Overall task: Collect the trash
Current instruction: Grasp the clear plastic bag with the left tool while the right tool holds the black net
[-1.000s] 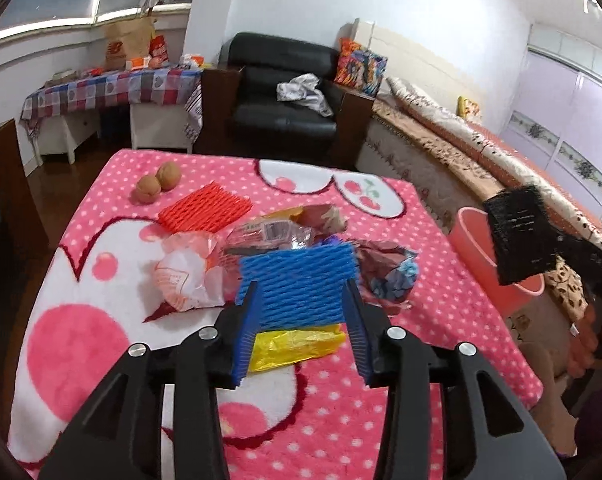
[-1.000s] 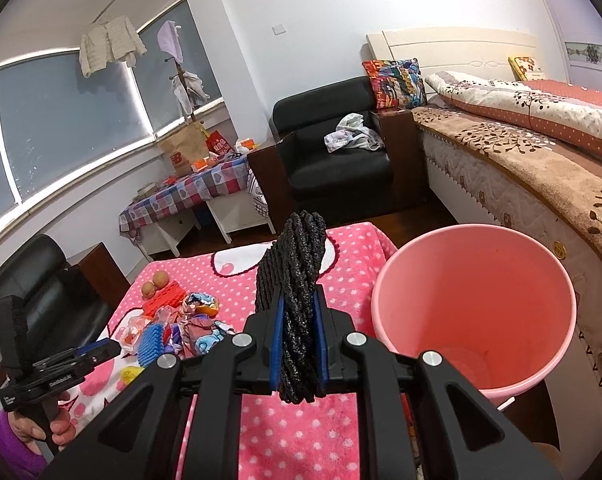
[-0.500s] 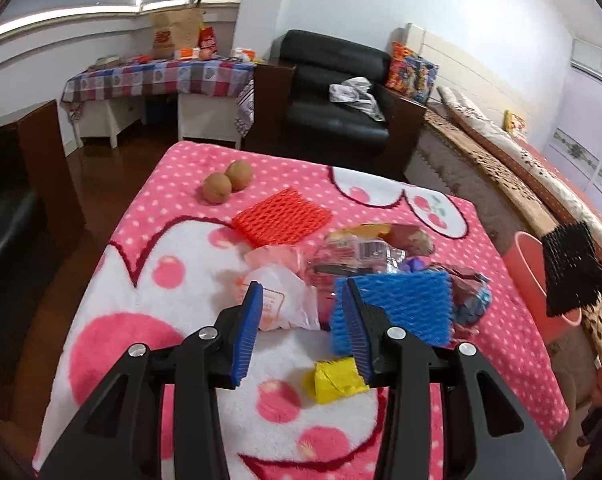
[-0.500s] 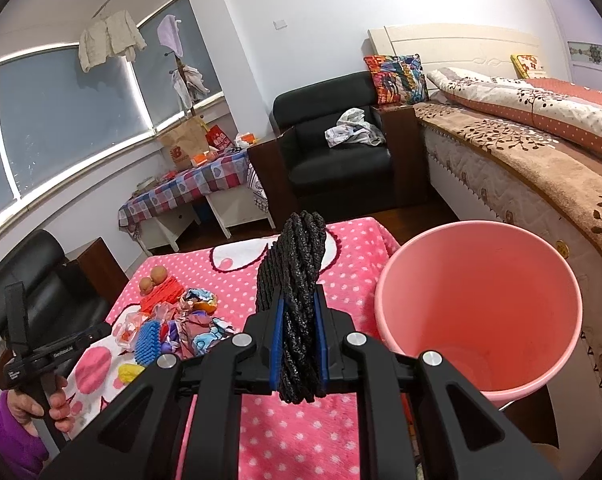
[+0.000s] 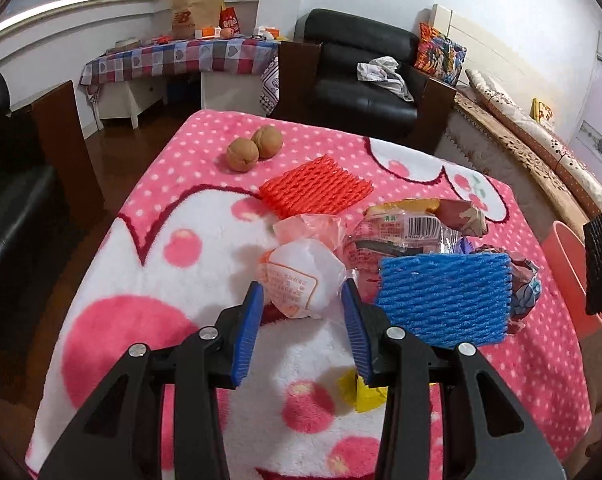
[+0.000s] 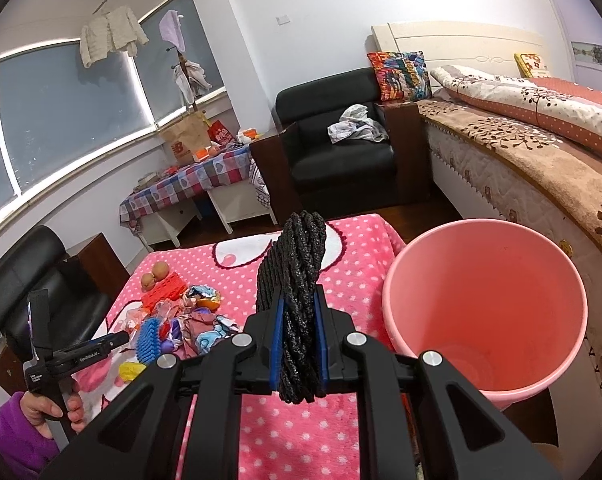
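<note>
One black foam net (image 6: 297, 280) stands upright in right tongs (image 6: 297, 344).

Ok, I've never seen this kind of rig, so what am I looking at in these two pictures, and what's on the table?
There is no robot arm here. A person holds a two-finger gripper in each hand, and each gripper has a fisheye camera looking forward along its fingers.

The left wrist view shows the left gripper, open, over the pink blanket-covered table, with a white wrapper just ahead of it. Around it lie a blue foam net, an orange foam net, a clear snack packet, a yellow wrapper and two walnuts.

The right wrist view shows the right gripper shut on a black foam net, beside a pink bucket. The left gripper also shows there, held in the person's hand.
</note>
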